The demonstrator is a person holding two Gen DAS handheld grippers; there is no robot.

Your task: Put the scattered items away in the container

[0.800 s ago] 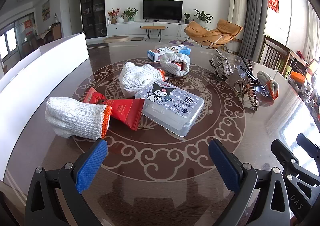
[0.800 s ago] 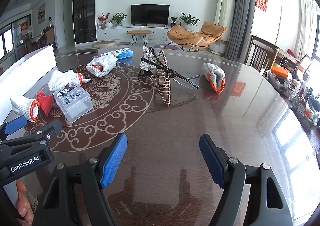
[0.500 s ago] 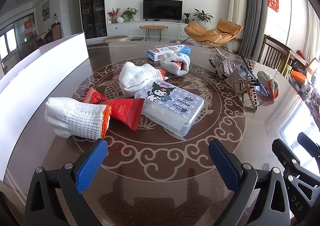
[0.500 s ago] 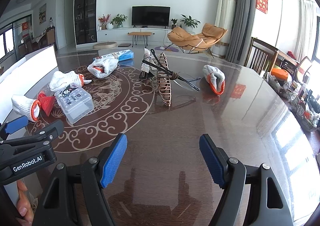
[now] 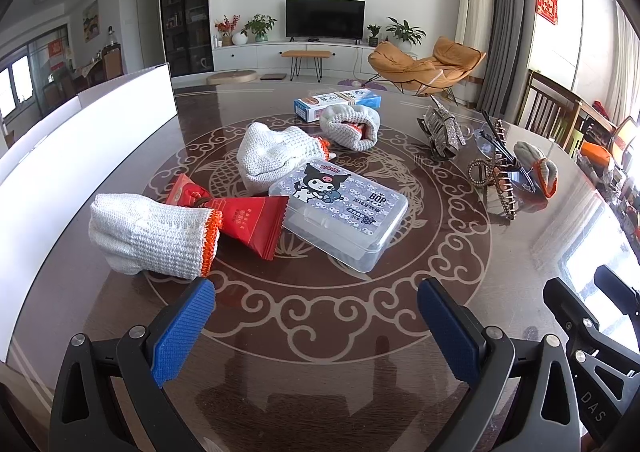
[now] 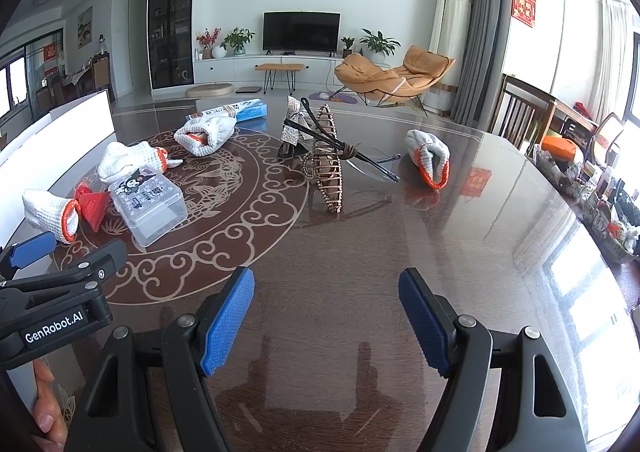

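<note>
Scattered on the dark patterned table (image 5: 320,316) are white knit gloves with orange cuffs (image 5: 152,236) (image 5: 276,158) (image 5: 352,126) (image 6: 430,160), a red packet (image 5: 248,222), a clear plastic box with a cartoon lid (image 5: 340,212) and a blue-and-white carton (image 5: 336,102). Hair claws (image 6: 330,172) (image 5: 442,132) and clear glasses (image 6: 368,166) lie to the right. My left gripper (image 5: 316,326) hovers open just short of the nearest glove. My right gripper (image 6: 326,320) hangs open over bare table. A white container wall (image 5: 80,148) runs along the left.
A wooden chair (image 6: 524,116) stands at the table's right side. A cluttered basket (image 6: 600,208) sits by the right edge. An orange lounge chair (image 5: 424,60) and a TV unit (image 5: 324,18) stand in the room beyond. A hand (image 6: 46,400) shows under the left gripper.
The right wrist view has shifted a little, so the table items sit slightly lower and further right. The left gripper has kept still. Both stay open.
</note>
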